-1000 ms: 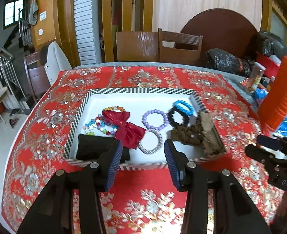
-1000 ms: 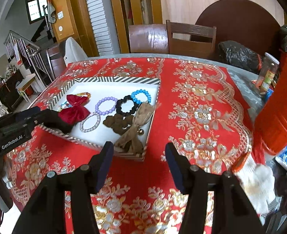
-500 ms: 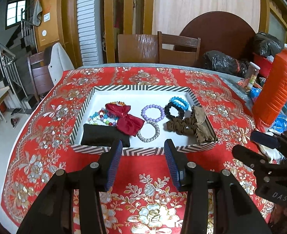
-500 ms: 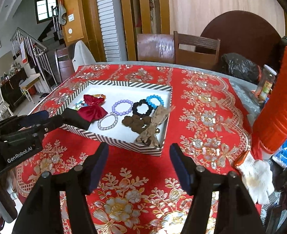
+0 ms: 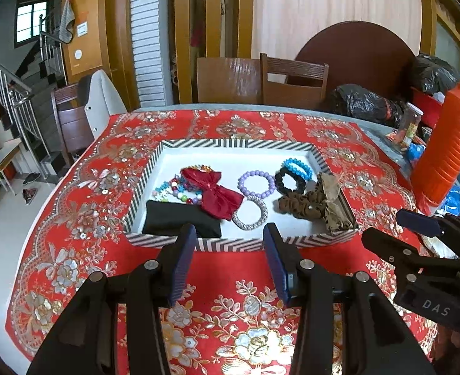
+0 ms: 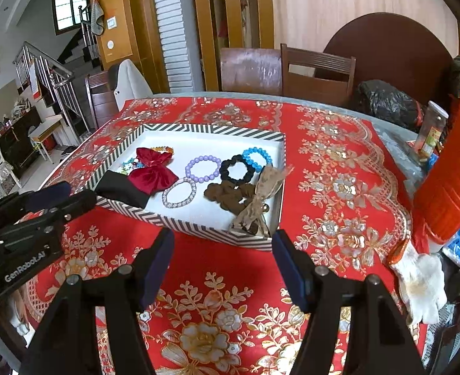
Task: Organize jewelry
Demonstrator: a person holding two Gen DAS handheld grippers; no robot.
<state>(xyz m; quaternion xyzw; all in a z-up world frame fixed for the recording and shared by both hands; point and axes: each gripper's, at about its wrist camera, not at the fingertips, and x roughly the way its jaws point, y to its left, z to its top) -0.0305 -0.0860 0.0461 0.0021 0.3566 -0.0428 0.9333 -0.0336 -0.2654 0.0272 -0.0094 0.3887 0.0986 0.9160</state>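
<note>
A striped tray (image 5: 236, 143) (image 6: 211, 129) sits on the red floral tablecloth. It holds a red bow (image 5: 217, 192) (image 6: 152, 172), a purple bead bracelet (image 5: 256, 184), a silver bracelet (image 5: 250, 214), a black scrunchie (image 5: 289, 181), a blue bead bracelet (image 5: 297, 167), a brown scrunchie (image 5: 298, 204), a tan bow (image 5: 331, 200), a black pouch (image 5: 180, 222) and multicoloured beads (image 5: 173, 189). My left gripper (image 5: 229, 228) (image 6: 73, 193) hovers open before the tray's front rim, holding nothing. My right gripper (image 6: 223, 233) (image 5: 386, 225) stands open near the tray's front right corner, also holding nothing.
A tall orange container (image 5: 448, 143) (image 6: 448, 172) stands at the right, with a white glove (image 6: 423, 281) and clutter near it. Wooden chairs (image 5: 292, 78) and black bags (image 5: 361, 103) line the far side. The table edge drops off at the left.
Both grippers have drawn back from the tray, which now looks smaller and farther off. The right jaws stand a little wider than a second ago. The tray's contents have not moved.
</note>
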